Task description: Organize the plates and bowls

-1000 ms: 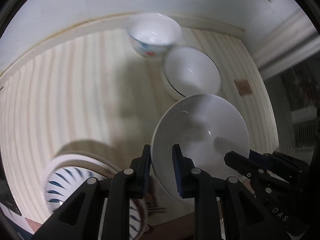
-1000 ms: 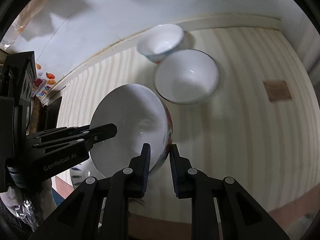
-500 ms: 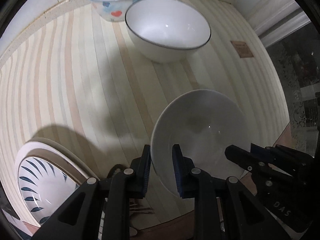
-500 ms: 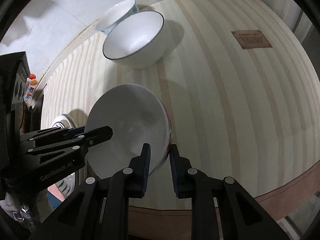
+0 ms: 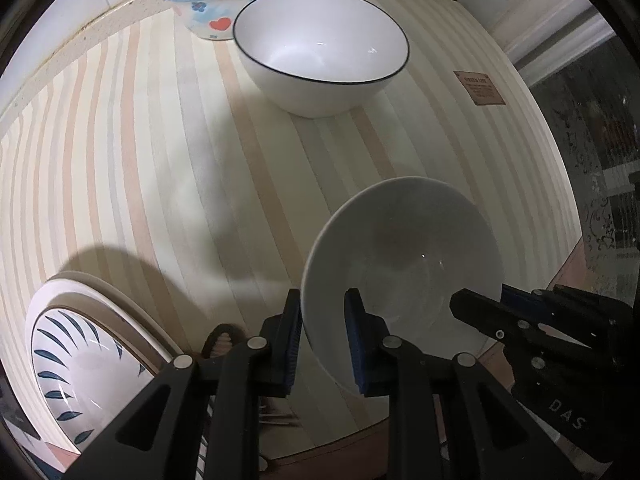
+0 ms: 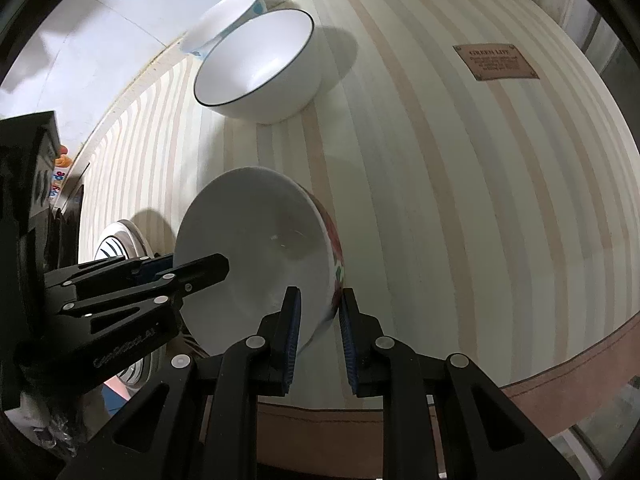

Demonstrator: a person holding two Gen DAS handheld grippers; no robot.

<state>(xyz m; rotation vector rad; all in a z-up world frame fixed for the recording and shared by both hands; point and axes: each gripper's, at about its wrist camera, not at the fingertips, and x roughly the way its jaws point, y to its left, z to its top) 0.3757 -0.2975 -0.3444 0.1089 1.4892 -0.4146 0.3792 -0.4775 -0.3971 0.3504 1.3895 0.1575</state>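
Both grippers are shut on the rim of one white bowl with a red flower pattern outside [image 5: 404, 264] [image 6: 256, 256], held above the striped tablecloth. My left gripper [image 5: 322, 338] grips its left rim; my right gripper [image 6: 318, 336] grips its right rim. Each gripper shows in the other's view: the right [image 5: 540, 328], the left [image 6: 132, 280]. A larger white bowl with a dark rim [image 5: 320, 44] [image 6: 260, 68] stands farther back, touching a smaller bowl with heart and flower prints [image 5: 224, 0] [image 6: 224, 20].
A plate with blue leaf marks [image 5: 76, 364] [image 6: 120, 244] lies at the near left on the striped tablecloth [image 5: 140, 160]. A brown label [image 5: 480, 88] [image 6: 494, 62] sits on the cloth at the right. The wall runs behind the bowls. The table's front edge is close below the grippers.
Both grippers with the held bowl have moved forward and lower toward the dark-rimmed bowl, which now looks nearer and larger. The grips have not changed.
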